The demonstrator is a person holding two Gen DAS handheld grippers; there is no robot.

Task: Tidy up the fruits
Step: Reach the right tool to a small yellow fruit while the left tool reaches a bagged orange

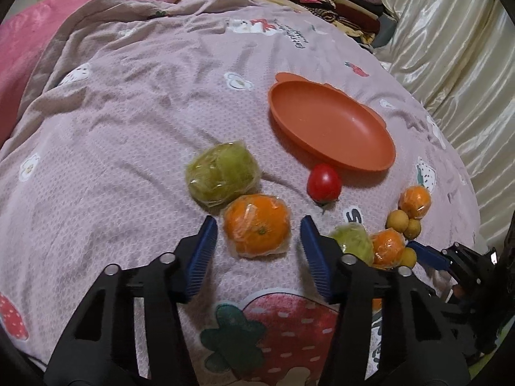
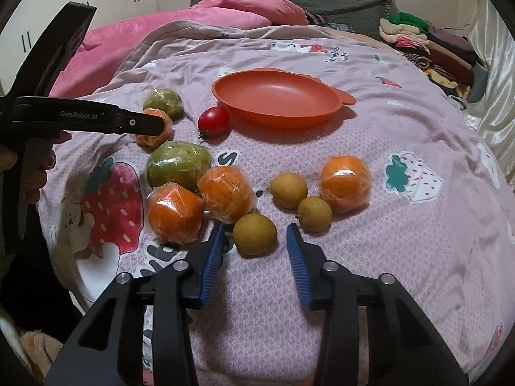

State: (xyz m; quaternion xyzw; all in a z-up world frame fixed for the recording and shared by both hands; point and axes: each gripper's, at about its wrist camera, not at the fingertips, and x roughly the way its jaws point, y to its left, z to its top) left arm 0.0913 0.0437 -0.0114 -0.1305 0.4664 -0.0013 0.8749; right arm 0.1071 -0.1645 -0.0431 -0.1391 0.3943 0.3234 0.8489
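A wrapped orange (image 1: 257, 225) lies on the bedspread between the blue pads of my left gripper (image 1: 258, 221). A small gap shows on each side, so the jaws are open. A wrapped green fruit (image 1: 223, 172) sits just beyond it and a red tomato (image 1: 323, 182) to its right. An empty orange dish (image 1: 331, 125) lies further back. In the right wrist view a small brown fruit (image 2: 255, 234) lies between the tips of my right gripper (image 2: 256, 227), also with gaps, so it is open. Two more brown fruits (image 2: 288, 190) and wrapped oranges (image 2: 345, 184) lie around it.
The pink patterned bedspread (image 1: 128, 128) covers the whole bed. Folded clothes (image 2: 428, 41) are stacked at the far right beside a cream curtain (image 1: 450, 64). Pink bedding (image 2: 193, 16) is piled at the head. A hand (image 2: 35, 167) holds the left gripper's handle at the left edge.
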